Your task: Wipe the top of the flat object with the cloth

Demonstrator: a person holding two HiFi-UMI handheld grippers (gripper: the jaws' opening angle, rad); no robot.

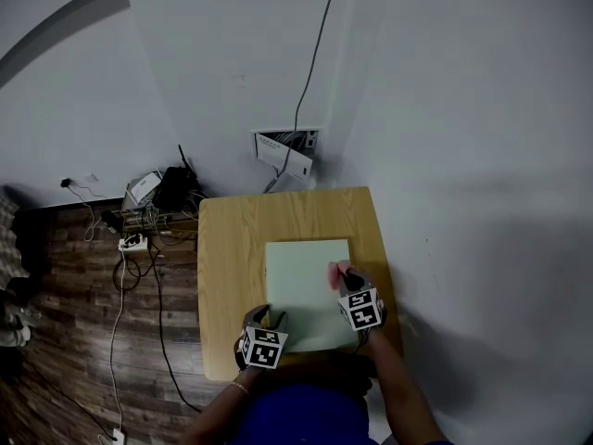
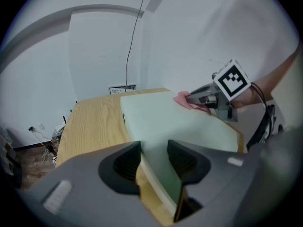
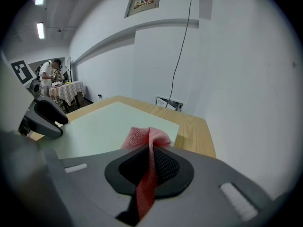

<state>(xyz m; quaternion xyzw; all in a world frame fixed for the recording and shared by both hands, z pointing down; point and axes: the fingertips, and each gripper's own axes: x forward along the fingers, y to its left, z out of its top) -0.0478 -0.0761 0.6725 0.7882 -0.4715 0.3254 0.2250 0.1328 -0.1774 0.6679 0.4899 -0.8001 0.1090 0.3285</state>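
Wooden desk (image 1: 232, 239) against a white wall (image 1: 232, 82), so: the right gripper (image 3: 150, 162) is clamped shut on a pink mesh cloth (image 3: 146, 137), bunched end resting on the right side of a pale green flat board (image 1: 301, 286). Meanwhile the left gripper (image 2: 154, 159) pinches that board's near-left corner, and the board lies flat on the desk.

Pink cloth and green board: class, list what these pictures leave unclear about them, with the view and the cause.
- Whether the pink cloth touches the green board: head view, the right gripper covers the spot; right gripper view, the cloth's own fold hides it.
- Board's near corners: head view, covered by the left gripper and the right one.
- Cloth's full size: bunched in the gripper, every view.
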